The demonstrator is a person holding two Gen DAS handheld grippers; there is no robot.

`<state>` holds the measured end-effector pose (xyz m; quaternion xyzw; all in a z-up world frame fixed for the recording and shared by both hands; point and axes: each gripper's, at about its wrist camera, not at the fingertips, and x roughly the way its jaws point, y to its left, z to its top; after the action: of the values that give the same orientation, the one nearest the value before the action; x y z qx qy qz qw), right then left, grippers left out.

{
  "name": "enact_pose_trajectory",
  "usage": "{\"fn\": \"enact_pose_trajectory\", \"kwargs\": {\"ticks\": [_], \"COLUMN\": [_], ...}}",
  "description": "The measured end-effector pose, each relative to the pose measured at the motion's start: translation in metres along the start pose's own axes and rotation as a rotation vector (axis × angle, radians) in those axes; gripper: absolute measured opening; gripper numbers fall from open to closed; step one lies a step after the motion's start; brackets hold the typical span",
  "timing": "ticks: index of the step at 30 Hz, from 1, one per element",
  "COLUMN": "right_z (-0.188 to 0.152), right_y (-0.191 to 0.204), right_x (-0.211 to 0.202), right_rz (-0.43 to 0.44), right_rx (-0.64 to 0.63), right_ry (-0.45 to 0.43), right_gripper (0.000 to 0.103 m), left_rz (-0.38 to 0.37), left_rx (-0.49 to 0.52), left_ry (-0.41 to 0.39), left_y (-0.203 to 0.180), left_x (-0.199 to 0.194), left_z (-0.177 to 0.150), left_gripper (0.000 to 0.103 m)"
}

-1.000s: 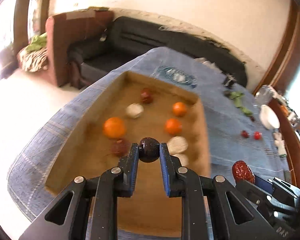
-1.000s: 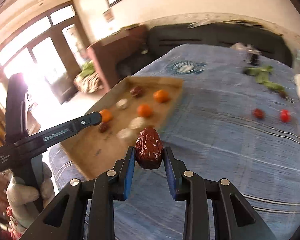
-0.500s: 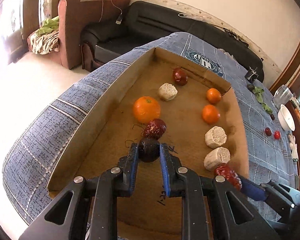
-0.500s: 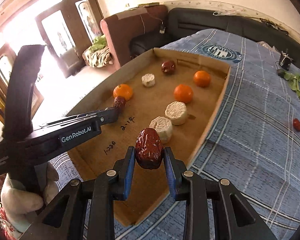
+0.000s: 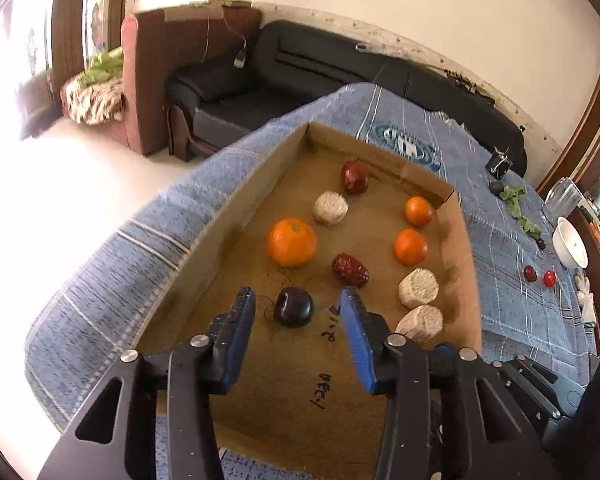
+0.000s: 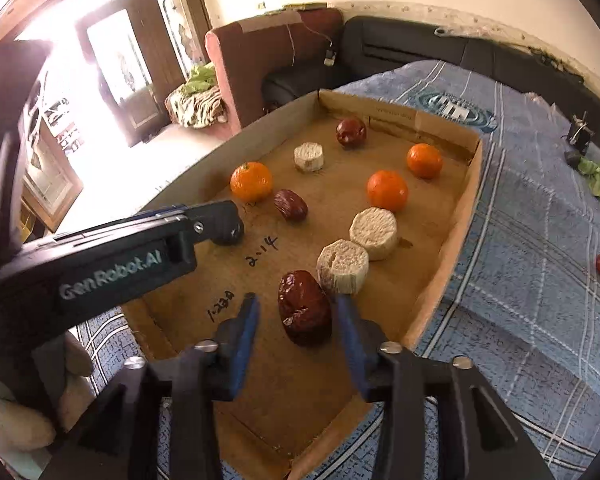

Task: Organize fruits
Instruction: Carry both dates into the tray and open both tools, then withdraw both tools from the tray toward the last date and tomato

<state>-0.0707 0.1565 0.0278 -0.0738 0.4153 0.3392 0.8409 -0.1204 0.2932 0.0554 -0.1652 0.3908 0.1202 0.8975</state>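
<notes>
Both grippers are hanging over the cardboard tray (image 5: pixel 236 216), which is sitting on a counter draped in a blue checked cloth (image 5: pixel 512 312).

The left gripper (image 5: pixel 298 308) has just been opening its jaws, and they are now standing partly apart. A dark plum (image 5: pixel 293 306) is lying on the tray floor between them, clear of both blue pads, nearer the left pad than the right (a thin stem or thread is curling off beside it). Nothing is being gripped.

The right gripper (image 6: pixel 294 316) has likewise just been opening. A wrinkled red date (image 6: pixel 304 307) is lying on the tray floor between its jaws, near the tray's front right wall. There is a gap to the left pad; whether the right pad is touching the date I cannot tell. The date is just beside the nearer of two pale round cakes (image 6: pixel 342 265).

Elsewhere in the tray, behind the plum, a second date (image 5: pixel 350 269) and a large orange (image 5: pixel 291 241) are lying; two smaller oranges (image 5: pixel 410 246) are sitting toward the tray's right wall, and another red fruit (image 5: pixel 355 176) near its far wall.
</notes>
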Motion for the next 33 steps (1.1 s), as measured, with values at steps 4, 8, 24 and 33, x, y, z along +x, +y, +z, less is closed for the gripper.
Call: {"fn": "enact_pose_trajectory", "kwargs": {"ticks": [4,8,24,33], "right_z": [-0.003,-0.008,-0.027,-0.04], "right_y": [-0.001,-0.005,-0.038,-0.057], "right_x": [-0.019,-0.033,-0.071,-0.087], "right_rz": [-0.005,-0.014,-0.028,-0.034], "right_rx": [0.013,0.037,0.166,0.21], "right_ry": [-0.055,-0.092,-0.142,-0.157], "right_gripper": [0.058,0.062,0.07,0.072], "left_rz": [0.038,0.054,0.063,0.052], "left_rx": [0.032,0.064,0.143,0.234], "left_ry": [-0.049,-0.08,-0.14,-0.154], "left_y": [-0.007,-0.016,-0.048,-0.081], "left_x": [-0.015,-0.026,-0.057,-0.065], "left_z": [0.002,0.002,-0.007,-0.016], "left_gripper": [0.06,0.061,0.065,0.066]}}
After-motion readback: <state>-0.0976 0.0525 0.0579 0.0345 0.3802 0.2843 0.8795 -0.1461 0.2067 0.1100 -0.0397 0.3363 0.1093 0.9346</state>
